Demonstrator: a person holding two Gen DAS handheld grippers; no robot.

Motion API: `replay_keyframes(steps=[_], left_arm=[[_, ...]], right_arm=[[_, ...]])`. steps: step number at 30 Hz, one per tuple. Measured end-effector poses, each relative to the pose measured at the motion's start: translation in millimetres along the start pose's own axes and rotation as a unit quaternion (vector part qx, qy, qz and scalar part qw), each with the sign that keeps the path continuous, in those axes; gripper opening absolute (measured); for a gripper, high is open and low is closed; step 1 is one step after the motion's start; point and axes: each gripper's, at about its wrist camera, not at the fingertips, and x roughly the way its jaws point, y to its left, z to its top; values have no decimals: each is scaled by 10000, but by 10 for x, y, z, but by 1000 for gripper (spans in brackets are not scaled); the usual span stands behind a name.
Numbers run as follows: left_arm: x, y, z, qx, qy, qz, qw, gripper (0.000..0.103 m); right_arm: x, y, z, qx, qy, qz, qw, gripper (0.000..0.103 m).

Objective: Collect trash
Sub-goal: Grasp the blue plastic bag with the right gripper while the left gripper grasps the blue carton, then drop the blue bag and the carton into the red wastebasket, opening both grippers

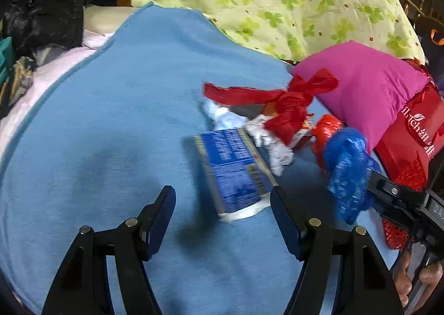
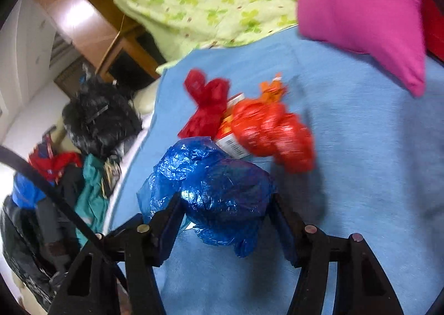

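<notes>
Step in hand: pickup, w/ the right hand-held gripper (image 2: 224,212) clamped on a crumpled blue plastic bag (image 2: 211,190), lower centre of the right wrist view, held just over the blue bed sheet (image 2: 374,162). Left hand-held gripper (image 1: 223,204) is spread apart, empty, w/ a blue carton (image 1: 233,173) lying just ahead, mid-frame. Next move prob needs the left one to close on that carton. More trash beyond: red bags (image 1: 285,109), white tissue (image 1: 266,142), orange wrapper (image 2: 272,131), near the pink pillow (image 1: 369,84). Bag looks thin, shiny, squashy.
</notes>
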Motion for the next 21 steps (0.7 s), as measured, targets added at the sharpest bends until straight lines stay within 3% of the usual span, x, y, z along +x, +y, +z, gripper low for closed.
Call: replay_keyframes(steps=[5, 11, 13, 21], left_arm=[[246, -222, 79, 89, 159, 208, 9996, 72], [504, -187, 111, -304, 396, 509, 9975, 71], [487, -178, 106, -349, 292, 472, 9978, 61], [262, -261, 8, -72, -73, 495, 9987, 60]], right_arm=[[-138, -160, 0, 90, -68, -154, 9998, 65], [-158, -208, 0, 21, -58, -191, 9998, 65], [-155, -178, -12, -104, -54, -224, 9997, 65], [-207, -45, -52, -390, -214, -170, 9989, 65]])
